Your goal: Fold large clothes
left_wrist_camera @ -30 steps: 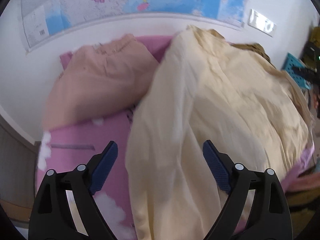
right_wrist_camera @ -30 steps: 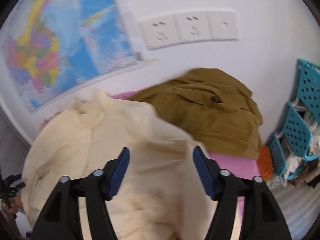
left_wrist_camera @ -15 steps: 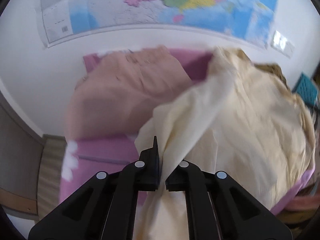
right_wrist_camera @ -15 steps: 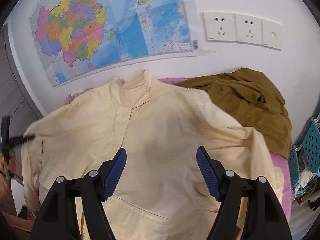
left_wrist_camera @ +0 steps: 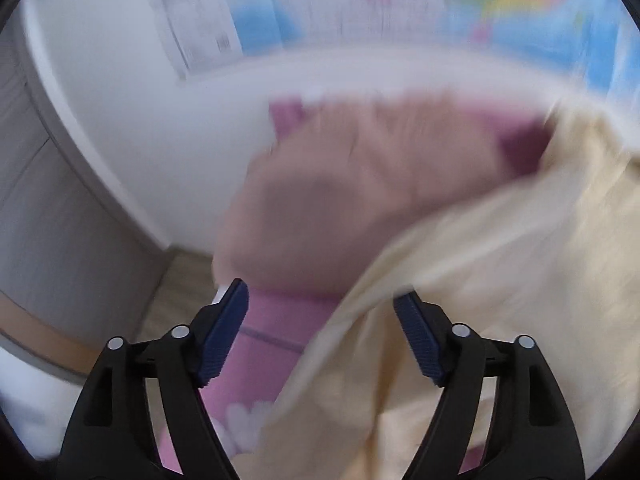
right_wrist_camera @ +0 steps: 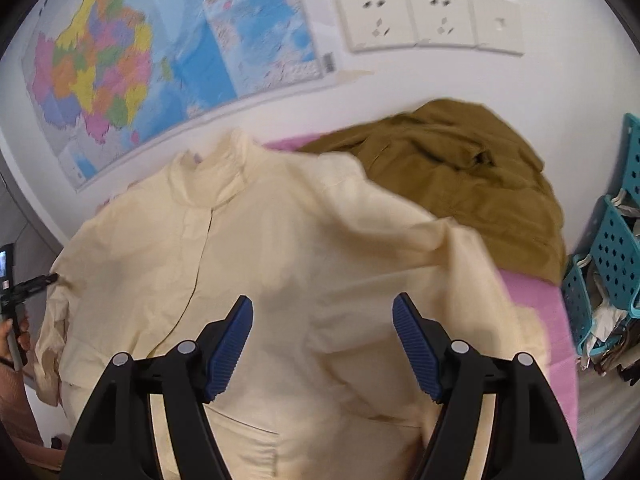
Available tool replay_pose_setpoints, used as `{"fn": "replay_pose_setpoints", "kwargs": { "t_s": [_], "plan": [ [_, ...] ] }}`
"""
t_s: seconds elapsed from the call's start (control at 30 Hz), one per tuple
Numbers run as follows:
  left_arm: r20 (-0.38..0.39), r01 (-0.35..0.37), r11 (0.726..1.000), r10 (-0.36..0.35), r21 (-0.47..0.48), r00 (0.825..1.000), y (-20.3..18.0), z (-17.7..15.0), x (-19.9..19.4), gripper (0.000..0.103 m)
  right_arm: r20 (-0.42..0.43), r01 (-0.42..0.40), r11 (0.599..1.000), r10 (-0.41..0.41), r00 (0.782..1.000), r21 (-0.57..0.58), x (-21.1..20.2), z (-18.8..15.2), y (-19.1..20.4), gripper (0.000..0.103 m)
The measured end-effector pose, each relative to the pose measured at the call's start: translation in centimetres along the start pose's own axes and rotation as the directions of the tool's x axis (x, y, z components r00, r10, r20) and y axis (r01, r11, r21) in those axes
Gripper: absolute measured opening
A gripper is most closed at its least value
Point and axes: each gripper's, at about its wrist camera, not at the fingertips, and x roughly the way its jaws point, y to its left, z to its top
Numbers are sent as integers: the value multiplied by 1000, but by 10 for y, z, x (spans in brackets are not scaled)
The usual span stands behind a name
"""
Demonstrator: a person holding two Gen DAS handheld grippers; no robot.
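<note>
My left gripper (left_wrist_camera: pixel 320 312) is spread wide; its jaws have just been opening, and a fold of the cream shirt (left_wrist_camera: pixel 500 280) runs up between the pads without either pad pressing on it. That view is smeared with blur. My right gripper (right_wrist_camera: pixel 322 320) is also spread, jaws just been opening a little further, nothing between them; it hangs over the middle of the shirt (right_wrist_camera: pixel 260 248).

Right view: shirt lies front-up across the frame centre, collar toward the wall at upper centre, button placket running down left of centre. One sleeve trails off at the left edge. Its right shoulder area is rumpled and laps against the brown jacket (right_wrist_camera: pixel 460 176), which is heaped at upper right.

Left view: shirt fills the right and lower right; a peach garment (left_wrist_camera: pixel 340 200) is bunched at frame centre, touching the shirt's edge. Pink sheet (left_wrist_camera: pixel 272 320) with white cloud print shows below the peach garment, between my jaws.

Map (right_wrist_camera: pixel 140 68) on the wall at upper left, sockets (right_wrist_camera: pixel 428 20) at top right, teal baskets (right_wrist_camera: pixel 612 248) at the right edge. A hand (right_wrist_camera: pixel 12 332) with the other gripper shows at far left.
</note>
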Motion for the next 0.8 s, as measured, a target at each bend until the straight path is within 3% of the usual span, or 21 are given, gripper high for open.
{"fn": "replay_pose_setpoints", "kwargs": {
  "t_s": [0.07,0.17,0.27,0.37,0.47,0.53,0.6,0.63,0.7,0.8],
  "plan": [
    [109,40,996,-31,-82,994,7,9,-31,87,22,22,1000,-22,1000,3,-6,4,-8,79],
    [179,138,989,-128,-47,976,-9,18,-53,88,42,45,999,-45,998,4,-4,16,-18,85],
    [172,265,959,-278,98,945,-53,22,-57,88,16,55,998,-55,998,-4,13,29,-23,88],
    [108,272,932,-304,242,947,-119,24,-34,88,-34,76,996,-78,996,-53,42,41,-18,90],
    [36,291,903,-318,317,947,-166,27,-3,84,-101,109,990,-118,988,-88,78,49,-12,91],
    [16,258,899,-282,355,959,-186,27,17,83,-141,123,987,-137,980,-103,97,54,-12,83],
    [-3,210,907,-225,364,974,-199,34,40,82,-181,133,984,-153,972,-119,115,59,-13,35],
    [-23,199,914,-204,353,979,-201,38,52,81,-190,139,983,-160,969,-122,119,61,-15,25],
    [-50,153,935,-144,319,988,-199,45,74,72,-190,165,978,-187,964,-125,127,67,-19,20],
    [-93,82,959,-58,272,994,-189,52,104,68,-213,191,977,-207,955,-94,140,67,-26,23]
  ]
}}
